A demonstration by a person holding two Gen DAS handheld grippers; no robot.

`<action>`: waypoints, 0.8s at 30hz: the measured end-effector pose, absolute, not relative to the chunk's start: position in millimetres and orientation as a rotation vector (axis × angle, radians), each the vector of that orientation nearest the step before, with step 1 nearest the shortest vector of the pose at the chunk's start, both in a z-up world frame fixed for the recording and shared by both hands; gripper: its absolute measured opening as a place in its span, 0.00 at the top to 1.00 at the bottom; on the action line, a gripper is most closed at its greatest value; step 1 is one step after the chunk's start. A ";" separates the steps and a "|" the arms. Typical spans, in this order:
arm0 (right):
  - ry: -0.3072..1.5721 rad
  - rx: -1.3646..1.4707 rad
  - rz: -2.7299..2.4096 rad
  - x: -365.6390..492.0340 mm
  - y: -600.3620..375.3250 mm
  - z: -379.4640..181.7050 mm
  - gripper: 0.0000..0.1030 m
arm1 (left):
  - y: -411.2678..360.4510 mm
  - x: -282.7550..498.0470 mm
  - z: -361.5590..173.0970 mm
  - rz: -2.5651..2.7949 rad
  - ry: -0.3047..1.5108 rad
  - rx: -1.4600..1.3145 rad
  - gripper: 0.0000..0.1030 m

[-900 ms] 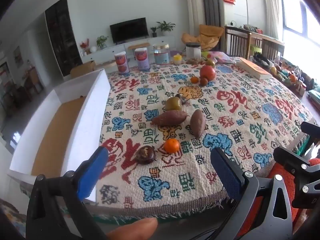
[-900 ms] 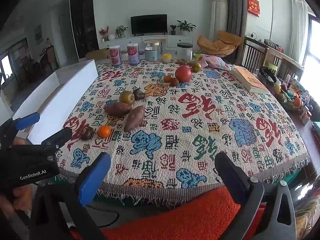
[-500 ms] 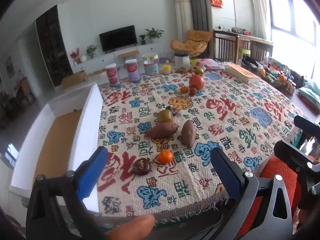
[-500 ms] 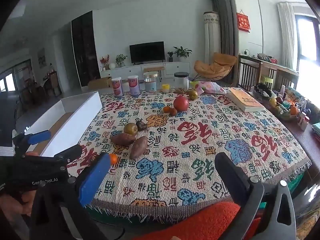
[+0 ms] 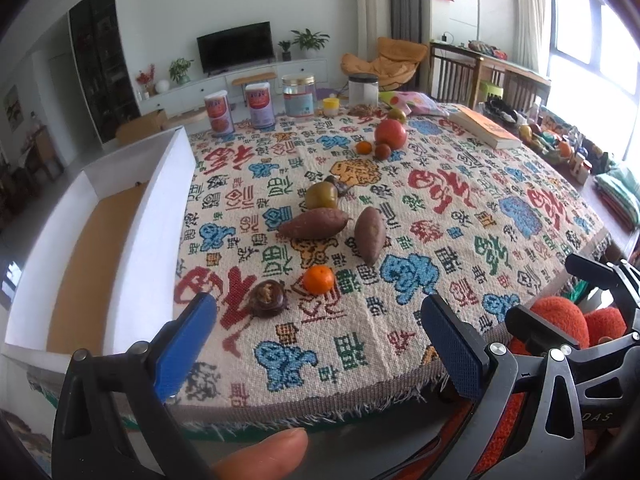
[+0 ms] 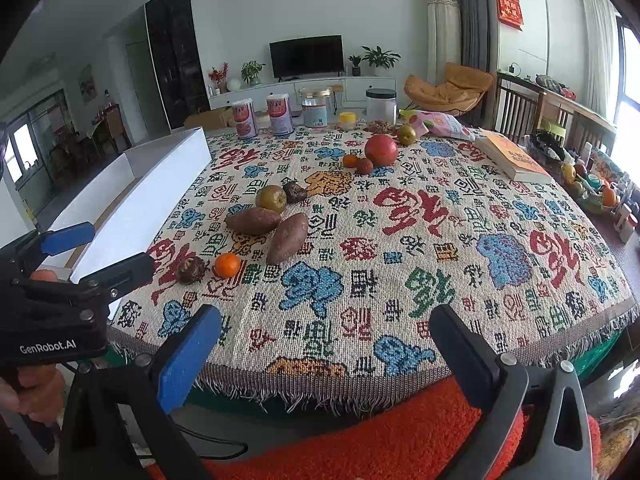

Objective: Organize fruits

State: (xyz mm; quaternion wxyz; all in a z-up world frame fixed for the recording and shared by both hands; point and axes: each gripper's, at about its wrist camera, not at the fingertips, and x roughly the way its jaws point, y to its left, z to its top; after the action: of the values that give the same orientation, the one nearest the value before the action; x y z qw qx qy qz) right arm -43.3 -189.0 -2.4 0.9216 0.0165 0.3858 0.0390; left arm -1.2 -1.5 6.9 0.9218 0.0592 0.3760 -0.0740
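Left gripper [image 5: 318, 344]: jaws wide, holding nothing; I hover short of the table's near edge.
Right gripper [image 6: 324, 350]: jaws wide, holding nothing; likewise short of the near edge, beside my left.
Nearest fruit: a dark wrinkled fruit [image 5: 269, 299] and a small orange [image 5: 318, 279] lie side by side just ahead of my left fingers, slightly apart.
Further ahead: two sweet potatoes [image 5: 313, 223], then a green pear [image 5: 321, 195]; well beyond, a red apple [image 5: 390, 133] with small fruits against it.
Destination, judged: the white box [image 5: 132, 236], left of my left fingers, its brown floor bare where visible.
Step in hand, judged: approach for a first pick; nothing sorted yet.
Method: I bring the left fingers down astride the orange, one pad either side, clear of the dark fruit, and close gently since it may roll.
Risk: the knitted tablecloth [image 6: 400, 248] may snag a low fingertip.
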 end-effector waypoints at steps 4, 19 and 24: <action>0.797 0.025 0.076 -41.6 -188.4 -6.1 0.00 | -2.8 0.5 9.0 -0.147 0.754 0.129 0.01; 0.819 0.006 0.073 -37.5 -187.0 -12.3 0.00 | -2.5 7.2 -1.8 -0.142 0.799 0.106 0.01; 0.820 0.005 0.067 -36.8 -187.6 -12.6 0.00 | -2.8 7.4 -1.9 -0.139 0.798 0.103 0.01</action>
State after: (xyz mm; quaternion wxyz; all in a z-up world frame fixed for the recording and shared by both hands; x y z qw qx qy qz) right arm -36.8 -187.6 -12.6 0.9166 0.0022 0.3985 0.0326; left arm 7.4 -2.8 -1.9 0.9177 0.0503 0.3882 -0.0676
